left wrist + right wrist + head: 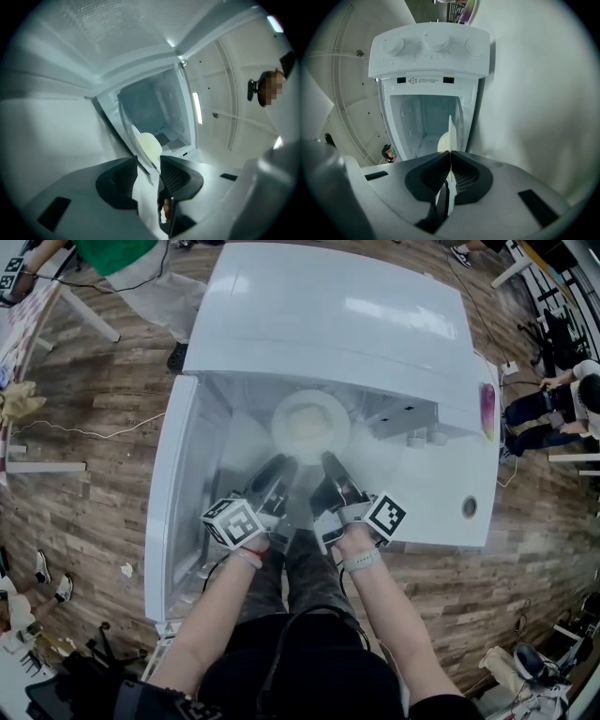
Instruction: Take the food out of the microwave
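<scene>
A white microwave [328, 315] stands with its door [173, 493] swung open to the left. In its opening sits a white plate [281, 432] with a pale round piece of food [311, 420] on it. My left gripper [278, 465] reaches the plate's near rim from the left. In the left gripper view its jaws [149, 161] stand apart, with the plate rim [139, 143] and the food [150, 144] between and beyond them. My right gripper [330, 463] is on the rim from the right; in the right gripper view it [450, 161] is shut on the thin plate edge [451, 131].
The microwave's control panel [431, 47] with knobs lies beside the cavity. Wooden floor surrounds the white unit. A person in green [112, 254] stands at the far left, and someone sits at the right [562, 404]. White table legs [84, 310] and cables lie on the floor.
</scene>
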Available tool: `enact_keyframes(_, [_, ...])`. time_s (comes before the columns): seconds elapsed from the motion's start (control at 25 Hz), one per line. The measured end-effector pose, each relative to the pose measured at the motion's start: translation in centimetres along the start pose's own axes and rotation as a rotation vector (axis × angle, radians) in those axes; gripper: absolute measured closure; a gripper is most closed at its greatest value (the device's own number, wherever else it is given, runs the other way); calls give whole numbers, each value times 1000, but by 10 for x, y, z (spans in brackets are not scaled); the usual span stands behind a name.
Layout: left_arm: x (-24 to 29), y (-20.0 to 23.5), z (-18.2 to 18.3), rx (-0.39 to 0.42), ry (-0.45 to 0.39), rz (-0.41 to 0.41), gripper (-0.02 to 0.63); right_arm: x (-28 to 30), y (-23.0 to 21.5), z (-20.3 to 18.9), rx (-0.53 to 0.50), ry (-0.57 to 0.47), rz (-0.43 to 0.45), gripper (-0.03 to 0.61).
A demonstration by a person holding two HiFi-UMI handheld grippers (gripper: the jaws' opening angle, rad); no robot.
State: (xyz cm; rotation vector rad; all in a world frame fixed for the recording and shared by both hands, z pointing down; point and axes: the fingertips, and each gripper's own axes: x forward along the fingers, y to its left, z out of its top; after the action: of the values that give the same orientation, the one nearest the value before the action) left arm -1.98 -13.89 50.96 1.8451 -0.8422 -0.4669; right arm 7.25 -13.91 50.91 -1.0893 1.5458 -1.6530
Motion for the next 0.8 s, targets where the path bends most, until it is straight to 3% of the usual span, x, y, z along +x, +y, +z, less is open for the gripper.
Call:
enact_keyframes(0.12, [5, 7, 3, -101, -15, 10, 471, -1, 0, -1, -3, 6, 4, 554])
enact_keyframes(0.32, [11, 13, 5, -170, -13, 20, 471, -2, 0, -2, -25, 16, 0, 554])
enact_keyframes(0.48, [17, 10, 1, -105, 22, 46, 477, -1, 3, -2, -98, 27, -21, 554])
enact_keyframes(0.56, [18, 7, 2, -63, 29, 60, 523, 0, 4, -2, -134, 30, -38, 554])
enact_keyframes(0.8, [18, 1, 1, -49, 28, 68, 525, 0, 5, -1, -207, 36, -79, 549])
